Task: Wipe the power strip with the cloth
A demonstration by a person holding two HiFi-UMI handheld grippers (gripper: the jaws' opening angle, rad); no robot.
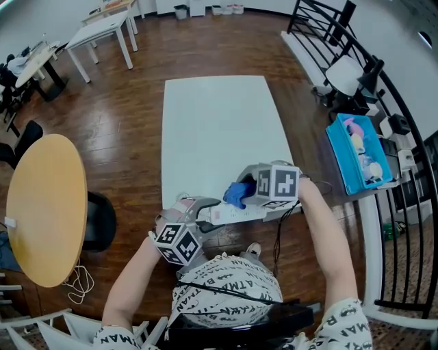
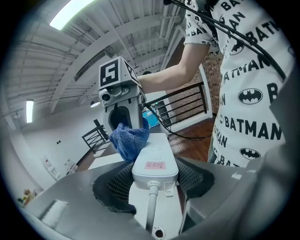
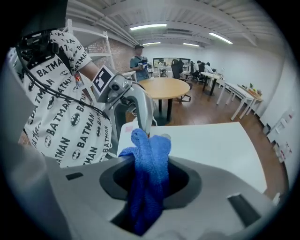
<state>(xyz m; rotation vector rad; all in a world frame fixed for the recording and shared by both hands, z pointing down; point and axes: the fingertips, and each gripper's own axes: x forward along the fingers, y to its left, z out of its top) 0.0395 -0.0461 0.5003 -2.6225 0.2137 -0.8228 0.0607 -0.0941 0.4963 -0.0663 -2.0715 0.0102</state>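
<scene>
Over the near edge of the white table [image 1: 219, 123], the left gripper [image 2: 154, 185] is clamped on the cord end of the power strip [image 2: 154, 161] while the right gripper [image 3: 150, 180], pinching the blue cloth [image 3: 149, 159], holds it at the strip's far end, wood floor [image 1: 130, 116] all around.

Glossy brown wooden plank floor [image 1: 137, 123] underfoot, a long white rectangular table [image 1: 219, 130], a round pale-wood table [image 1: 44, 205] nearby, black metal railing [image 1: 318, 20], fluorescent strip lights [image 3: 149, 26] overhead.
</scene>
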